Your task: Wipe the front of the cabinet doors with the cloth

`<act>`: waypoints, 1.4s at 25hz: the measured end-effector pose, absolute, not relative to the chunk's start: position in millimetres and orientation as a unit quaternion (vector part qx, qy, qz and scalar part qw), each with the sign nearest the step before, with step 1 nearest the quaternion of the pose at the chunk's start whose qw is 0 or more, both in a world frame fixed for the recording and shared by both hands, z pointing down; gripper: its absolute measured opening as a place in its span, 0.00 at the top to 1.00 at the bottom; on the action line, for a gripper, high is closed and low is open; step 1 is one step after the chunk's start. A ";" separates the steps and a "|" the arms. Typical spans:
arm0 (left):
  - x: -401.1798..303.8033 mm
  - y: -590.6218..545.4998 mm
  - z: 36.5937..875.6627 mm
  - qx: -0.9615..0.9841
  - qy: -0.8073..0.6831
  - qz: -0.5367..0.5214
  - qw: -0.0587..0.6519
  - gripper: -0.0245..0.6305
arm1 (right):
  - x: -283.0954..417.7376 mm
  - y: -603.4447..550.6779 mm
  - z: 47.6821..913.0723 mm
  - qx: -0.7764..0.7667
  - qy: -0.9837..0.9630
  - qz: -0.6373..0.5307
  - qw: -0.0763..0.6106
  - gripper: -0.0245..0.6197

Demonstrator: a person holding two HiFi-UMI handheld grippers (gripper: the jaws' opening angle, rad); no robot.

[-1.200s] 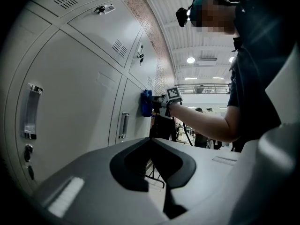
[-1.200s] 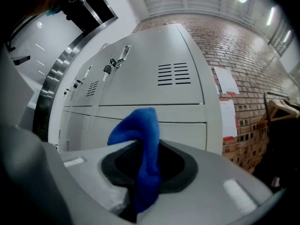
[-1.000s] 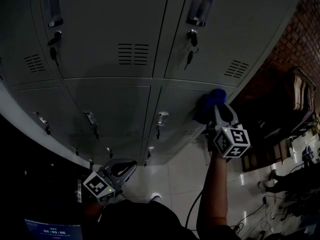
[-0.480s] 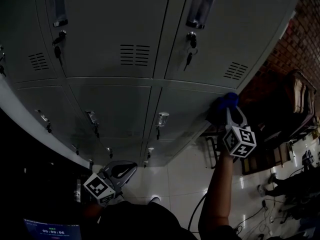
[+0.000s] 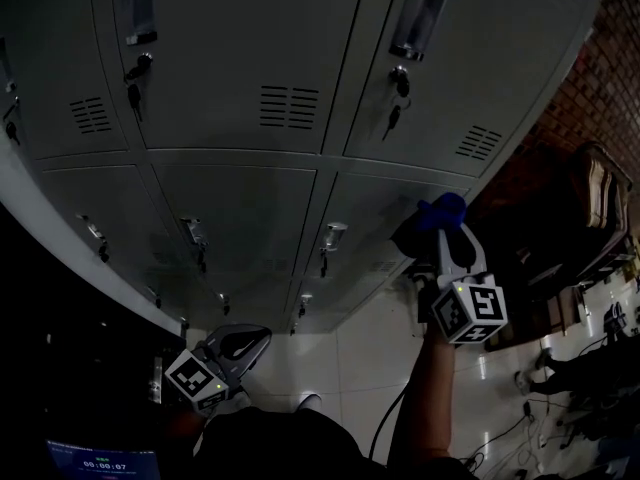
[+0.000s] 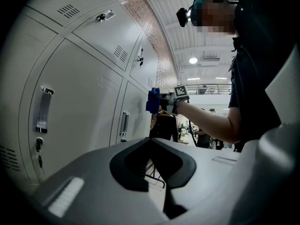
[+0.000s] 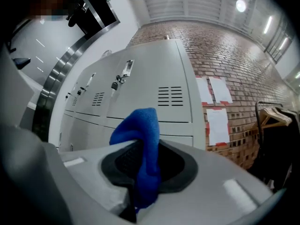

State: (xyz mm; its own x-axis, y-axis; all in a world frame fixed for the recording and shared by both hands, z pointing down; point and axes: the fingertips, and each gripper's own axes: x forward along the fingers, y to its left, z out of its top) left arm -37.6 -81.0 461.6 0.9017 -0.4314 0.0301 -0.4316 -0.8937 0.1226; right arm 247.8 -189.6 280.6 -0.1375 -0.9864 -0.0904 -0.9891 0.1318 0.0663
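Note:
Grey metal cabinet doors [image 5: 250, 208] fill the head view in stacked rows, each with a handle, a keyed lock and vent slots. My right gripper [image 5: 441, 230] is shut on a blue cloth [image 5: 440, 213] at the right edge of the lower right door [image 5: 370, 218]; whether the cloth touches the metal I cannot tell. In the right gripper view the blue cloth [image 7: 140, 139] sticks up out of the jaws, with the doors [image 7: 140, 97] beyond. My left gripper [image 5: 240, 343] hangs low by my body, shut on nothing. The left gripper view shows the cloth [image 6: 153, 100] beside the doors [image 6: 84, 102].
A brick wall [image 5: 600, 98] stands right of the cabinets, with papers [image 7: 215, 107] stuck on it. A rack with dark clothing [image 5: 590, 208] is near the right gripper. Keys [image 5: 392, 118] hang from the locks. White floor tiles [image 5: 370, 358] lie below.
The right gripper slid the cloth right along the lower door's edge, then came back a little left and down. The left gripper stayed put. My head tilted slightly.

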 end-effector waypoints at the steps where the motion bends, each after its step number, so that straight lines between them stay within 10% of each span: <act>1: -40.8 -80.7 462.8 0.972 -0.224 0.001 0.065 0.96 | 234.5 -188.3 281.1 -0.646 0.761 0.055 0.013 0.85; 16: -70.6 -76.8 465.3 0.966 -0.247 0.000 0.073 0.96 | 100.5 -246.9 363.2 -0.552 0.833 0.016 -0.034 0.85; 35: -51.7 -83.4 464.6 0.970 -0.233 0.001 0.068 0.96 | 175.6 -250.4 368.1 -0.598 0.800 0.005 -0.034 0.85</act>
